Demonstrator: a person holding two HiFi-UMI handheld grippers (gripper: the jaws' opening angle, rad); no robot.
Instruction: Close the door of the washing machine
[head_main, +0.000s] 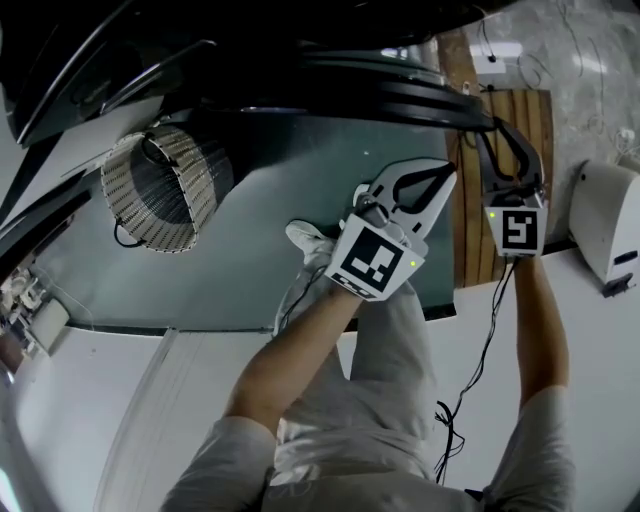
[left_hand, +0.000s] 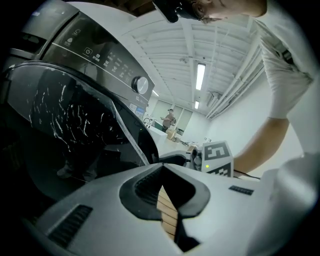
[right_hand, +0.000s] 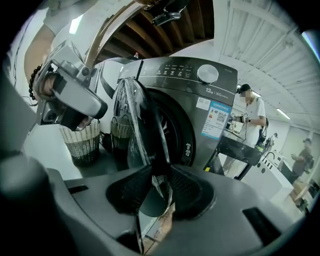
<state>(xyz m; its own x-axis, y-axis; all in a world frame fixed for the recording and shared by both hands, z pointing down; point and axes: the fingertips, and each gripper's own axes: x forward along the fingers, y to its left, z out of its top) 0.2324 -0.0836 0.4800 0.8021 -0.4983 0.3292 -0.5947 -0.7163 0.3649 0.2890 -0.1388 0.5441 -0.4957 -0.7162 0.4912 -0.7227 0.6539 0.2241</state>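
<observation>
The dark grey washing machine (right_hand: 200, 100) stands with its round glass door (right_hand: 135, 120) swung out, edge-on in the right gripper view. In the head view the door's black rim (head_main: 420, 100) curves across the top. My right gripper (head_main: 488, 122) (right_hand: 161, 170) has the door's edge between its jaws, and the pads lie against both sides of it. My left gripper (head_main: 447, 175) (left_hand: 162, 168) hangs shut and empty just left of the right one, beside the door glass (left_hand: 75, 115), not touching it. The control panel's knob (left_hand: 142, 85) shows above.
A wicker basket (head_main: 165, 190) (right_hand: 80, 142) stands on the floor left of the door. My own leg and shoe (head_main: 310, 245) are below the grippers. Wooden boards (head_main: 520, 110) and a white appliance (head_main: 605, 220) lie at the right. People stand far off (right_hand: 250, 115).
</observation>
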